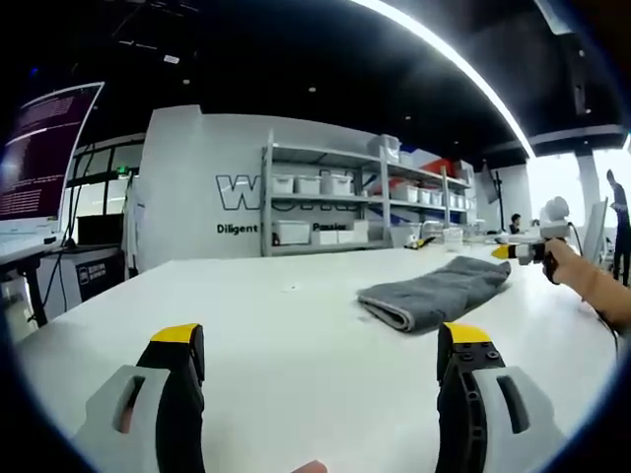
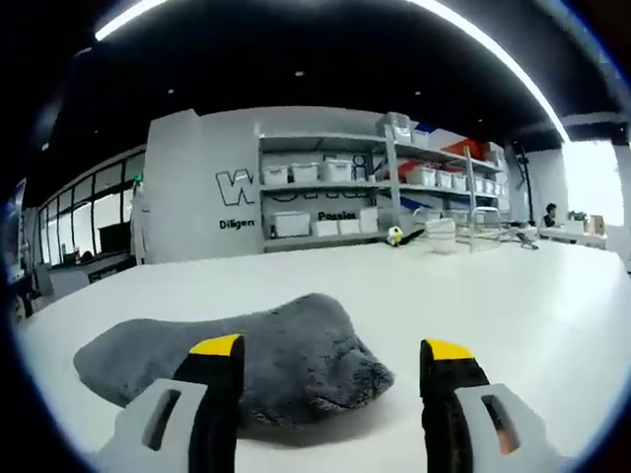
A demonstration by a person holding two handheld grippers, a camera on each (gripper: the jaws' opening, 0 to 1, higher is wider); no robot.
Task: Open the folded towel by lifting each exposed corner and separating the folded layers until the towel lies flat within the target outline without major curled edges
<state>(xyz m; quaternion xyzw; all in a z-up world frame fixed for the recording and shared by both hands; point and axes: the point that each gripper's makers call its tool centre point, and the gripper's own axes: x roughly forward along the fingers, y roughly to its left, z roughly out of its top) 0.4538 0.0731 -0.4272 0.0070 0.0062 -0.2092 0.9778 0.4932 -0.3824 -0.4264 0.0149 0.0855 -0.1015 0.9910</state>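
towel [image 1: 436,292] sits folded in a grey heap on the white table [image 1: 276,325], off to the right in the left gripper view. left gripper [image 1: 320,350] hangs above bare tabletop, jaws wide, holding nothing. right gripper [image 2: 330,360] is just short of the towel [image 2: 246,355], jaws wide too. shelves [image 2: 335,187] with white boxes line the back wall.

1. A grey, plush, folded towel [image 2: 237,357] lies bunched on the white worktop [image 2: 473,296].
2. The right gripper [image 2: 330,360] hovers low with its yellow-tipped fingers [image 2: 219,347] spread apart, the left one overlapping the towel's near edge.
3. Metal shelving with white bins [image 2: 335,192] stands behind.
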